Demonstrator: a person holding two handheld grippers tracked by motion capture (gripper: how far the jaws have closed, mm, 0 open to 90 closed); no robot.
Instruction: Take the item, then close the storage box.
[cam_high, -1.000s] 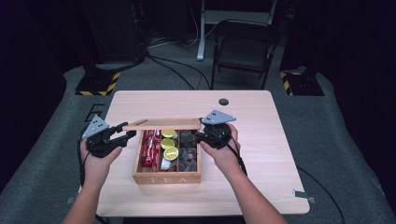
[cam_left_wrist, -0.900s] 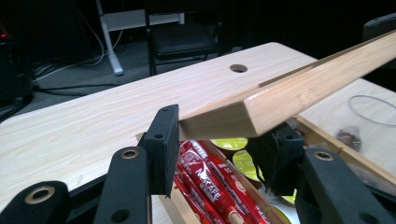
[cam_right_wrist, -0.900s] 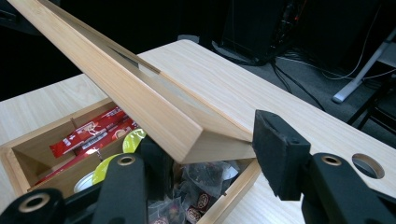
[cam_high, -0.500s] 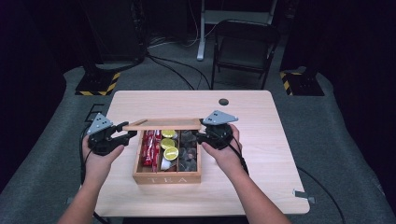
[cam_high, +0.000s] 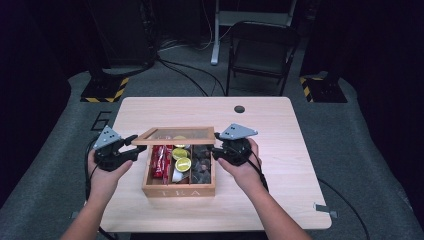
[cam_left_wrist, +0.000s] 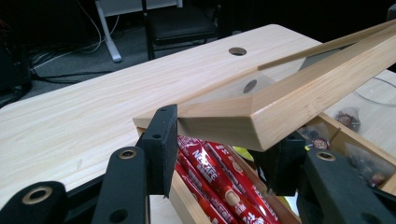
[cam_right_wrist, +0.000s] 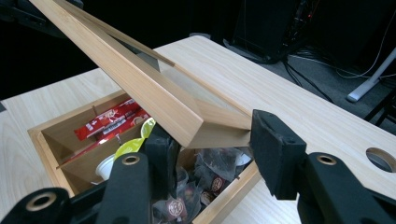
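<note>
Fingers: both pairs clamped on lid (cam_high: 174, 135) corners | high view: chair (cam_high: 262, 50)

Black folding chair (cam_high: 262, 47) beyond table (cam_high: 280, 165)

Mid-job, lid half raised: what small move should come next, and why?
Probably keep swinging the lid up and back. Both the left gripper and right gripper hold its front corners, and it is tilted partway over the box.
</note>
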